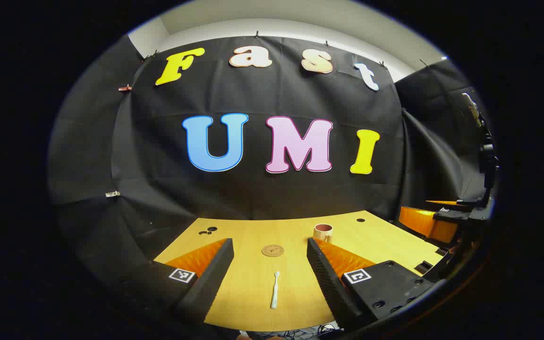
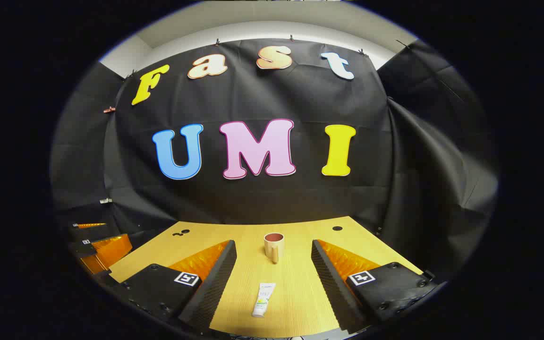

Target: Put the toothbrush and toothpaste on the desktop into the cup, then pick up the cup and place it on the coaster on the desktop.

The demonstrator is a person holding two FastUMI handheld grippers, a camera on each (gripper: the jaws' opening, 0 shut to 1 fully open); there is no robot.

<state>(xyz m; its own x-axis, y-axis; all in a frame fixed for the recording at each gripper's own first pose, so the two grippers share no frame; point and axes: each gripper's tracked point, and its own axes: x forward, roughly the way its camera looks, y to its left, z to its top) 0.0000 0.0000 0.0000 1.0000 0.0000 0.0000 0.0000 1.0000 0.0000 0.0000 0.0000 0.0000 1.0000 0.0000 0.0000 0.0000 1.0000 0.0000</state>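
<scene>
Left gripper (image 1: 268, 269) hovering, jaws open, toothbrush (image 1: 275, 290) lying between fingers; coaster (image 1: 272, 250) at 12 o'clock, cup (image 1: 323, 232) at 1 o'clock. Right gripper (image 2: 273, 271) hovering, jaws open, toothpaste (image 2: 263, 299) lying between fingers on desktop (image 2: 295, 283), path unobstructed.

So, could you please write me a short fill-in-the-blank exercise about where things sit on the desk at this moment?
1. In the left gripper view, the toothbrush lies flat between the open fingers of the left gripper, nearer than the round ____.
2. In the right gripper view, the toothpaste lies in front of the ____.
3. The cup stands upright and looks ____ inside.

Missing words: coaster; cup; empty
</scene>
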